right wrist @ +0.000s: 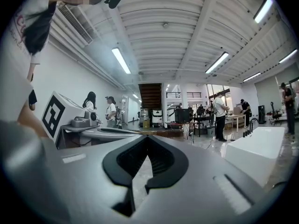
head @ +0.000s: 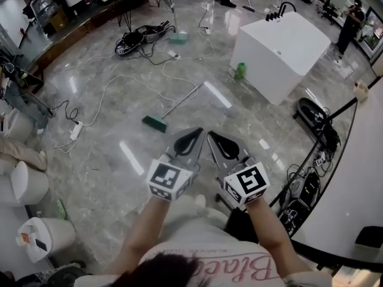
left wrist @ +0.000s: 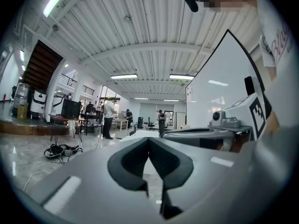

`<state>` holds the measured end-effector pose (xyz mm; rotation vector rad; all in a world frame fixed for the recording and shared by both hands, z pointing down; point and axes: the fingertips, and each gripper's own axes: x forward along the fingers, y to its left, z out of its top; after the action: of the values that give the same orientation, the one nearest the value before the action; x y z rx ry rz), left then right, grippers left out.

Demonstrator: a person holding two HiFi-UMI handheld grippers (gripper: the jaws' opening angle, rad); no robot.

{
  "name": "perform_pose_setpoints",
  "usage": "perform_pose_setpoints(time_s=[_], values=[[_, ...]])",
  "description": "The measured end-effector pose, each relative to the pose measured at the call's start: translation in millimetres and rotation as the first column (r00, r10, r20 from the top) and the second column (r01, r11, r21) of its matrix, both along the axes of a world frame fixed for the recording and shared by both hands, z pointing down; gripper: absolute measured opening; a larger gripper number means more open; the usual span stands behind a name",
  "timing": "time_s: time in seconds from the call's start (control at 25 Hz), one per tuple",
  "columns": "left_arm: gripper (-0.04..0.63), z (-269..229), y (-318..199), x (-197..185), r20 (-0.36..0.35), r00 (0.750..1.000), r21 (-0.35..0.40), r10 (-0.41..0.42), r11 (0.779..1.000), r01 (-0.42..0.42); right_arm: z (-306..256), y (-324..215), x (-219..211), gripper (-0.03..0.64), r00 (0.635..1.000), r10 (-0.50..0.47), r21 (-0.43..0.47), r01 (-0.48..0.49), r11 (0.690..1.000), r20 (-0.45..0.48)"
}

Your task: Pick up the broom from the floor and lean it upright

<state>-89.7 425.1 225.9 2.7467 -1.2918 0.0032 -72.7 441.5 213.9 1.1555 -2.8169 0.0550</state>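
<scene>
The broom (head: 177,104) is lying flat on the floor mid-frame, well above the grippers. Its long axis runs diagonally, green head lower left, handle tip upper right. It looks light and stiff with a thin, slick handle, so I'd grab mid-handle. The left gripper (head: 190,139) and right gripper (head: 222,143) are both pinched closed and empty.

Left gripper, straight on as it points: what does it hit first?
Probably the white tub, far off; depth is unclear. The left gripper points level, so it likely clears the broom on the floor.
</scene>
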Motion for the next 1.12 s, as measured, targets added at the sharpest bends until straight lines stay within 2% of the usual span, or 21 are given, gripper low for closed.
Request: perform_pose_setpoints(time_s=[0.16,0.56,0.84,1.12], values=[[0.000,8.3,-5.9,-0.8,0.003,1.000,-0.026,-0.014,1.000,0.014,8.4,-6.9,1.6,0.002,1.000,-0.003,-0.024,0.003,1.000,-0.004],[0.000,14.8,-45.0,-8.8,-0.008,1.000,-0.028,-0.008,1.000,0.008,17.2,-46.2,1.8,0.002,1.000,0.023,-0.038,-0.023,0.999,-0.010],[0.000,19.8,-112.3,-17.3,-0.001,1.000,-0.029,0.025,0.999,-0.025,20.3,-112.4,-4.2,0.002,0.998,0.058,-0.026,-0.059,0.998,-0.017],[0.000,24.2,-193.6,-28.7,-0.023,0.999,-0.041,0.046,0.998,-0.047,24.6,-187.0,-16.7,0.002,0.995,0.080,-0.031,-0.082,0.996,-0.053]])
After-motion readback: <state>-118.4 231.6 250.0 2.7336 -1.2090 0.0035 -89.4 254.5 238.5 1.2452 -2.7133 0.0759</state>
